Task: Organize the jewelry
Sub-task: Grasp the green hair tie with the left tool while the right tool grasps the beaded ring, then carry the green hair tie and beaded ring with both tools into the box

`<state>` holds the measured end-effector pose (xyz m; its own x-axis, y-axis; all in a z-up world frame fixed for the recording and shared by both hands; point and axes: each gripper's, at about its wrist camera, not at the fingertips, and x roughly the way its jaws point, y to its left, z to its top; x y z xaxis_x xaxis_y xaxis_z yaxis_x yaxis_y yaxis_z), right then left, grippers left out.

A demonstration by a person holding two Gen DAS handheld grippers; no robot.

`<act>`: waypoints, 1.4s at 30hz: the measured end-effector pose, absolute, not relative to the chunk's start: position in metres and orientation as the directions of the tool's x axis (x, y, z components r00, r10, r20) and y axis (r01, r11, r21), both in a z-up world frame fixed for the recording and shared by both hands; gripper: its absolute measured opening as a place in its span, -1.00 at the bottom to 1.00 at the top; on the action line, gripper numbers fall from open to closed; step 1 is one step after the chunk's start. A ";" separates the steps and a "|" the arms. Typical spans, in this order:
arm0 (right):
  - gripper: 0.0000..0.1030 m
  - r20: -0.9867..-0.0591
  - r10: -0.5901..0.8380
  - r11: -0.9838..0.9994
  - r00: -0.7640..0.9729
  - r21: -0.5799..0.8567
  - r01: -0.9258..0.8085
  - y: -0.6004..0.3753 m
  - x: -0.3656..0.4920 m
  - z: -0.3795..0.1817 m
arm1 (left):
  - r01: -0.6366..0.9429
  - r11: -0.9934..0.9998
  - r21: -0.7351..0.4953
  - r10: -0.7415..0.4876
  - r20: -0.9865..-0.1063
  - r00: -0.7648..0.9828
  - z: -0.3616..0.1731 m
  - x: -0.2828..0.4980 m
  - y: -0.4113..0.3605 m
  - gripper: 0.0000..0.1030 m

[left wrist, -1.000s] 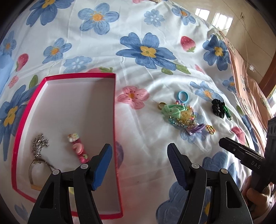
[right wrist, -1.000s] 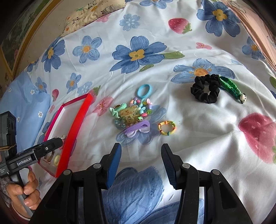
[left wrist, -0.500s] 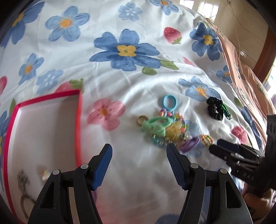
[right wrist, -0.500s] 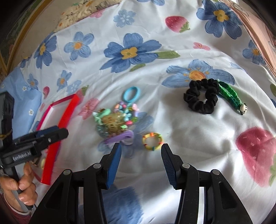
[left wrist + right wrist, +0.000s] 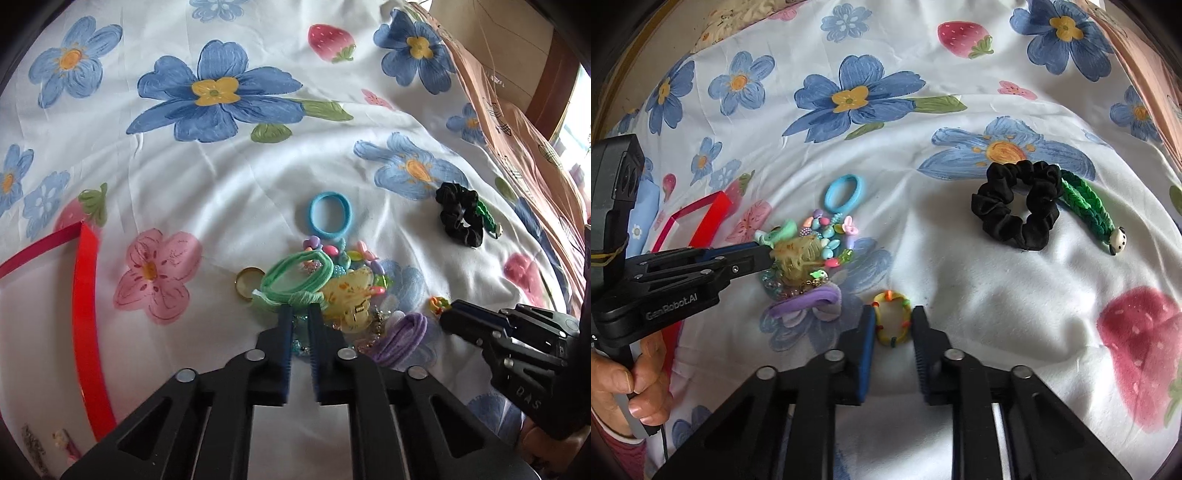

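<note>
A heap of jewelry lies on the flowered sheet: a mint green hair tie [image 5: 295,277], a yellow butterfly clip [image 5: 349,291], a purple tie [image 5: 402,338], beads, a gold ring [image 5: 248,282] and a blue tie [image 5: 330,215]. My left gripper [image 5: 299,310] is shut on the knot of the green hair tie. My right gripper [image 5: 893,319] stands around a small yellow beaded ring [image 5: 892,322], jaws close on both sides; contact is unclear. The red box [image 5: 86,321] is at the left, with a chain and a pink charm inside.
A black scrunchie [image 5: 1019,205] and a green braided band with a panda head [image 5: 1087,210] lie to the right. A brown cover [image 5: 517,122] borders the sheet at the far right. The box also shows in the right wrist view [image 5: 711,221].
Both grippers moved forward to the heap and narrowed. The left one closed on the green hair tie; the right one came down around the yellow beaded ring.
</note>
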<state>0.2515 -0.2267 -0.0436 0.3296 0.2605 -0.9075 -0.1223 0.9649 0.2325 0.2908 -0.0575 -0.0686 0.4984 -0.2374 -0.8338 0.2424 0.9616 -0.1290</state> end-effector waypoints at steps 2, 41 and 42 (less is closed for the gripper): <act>-0.93 -0.905 0.262 0.964 0.335 0.233 -0.126 -0.227 0.250 -0.042 | 0.243 0.961 -0.135 -0.244 -0.828 0.505 -0.067 0.288 -0.056 -0.98; -0.94 -0.851 0.375 0.927 0.367 0.338 -0.164 -0.215 0.244 -0.011 | 0.167 0.960 -0.225 -0.280 -0.771 0.571 -0.037 0.267 -0.015 -0.87; -0.94 -0.849 0.380 0.925 0.367 0.340 -0.172 -0.212 0.245 -0.010 | 0.156 0.960 -0.231 -0.278 -0.766 0.580 -0.033 0.260 -0.009 -0.87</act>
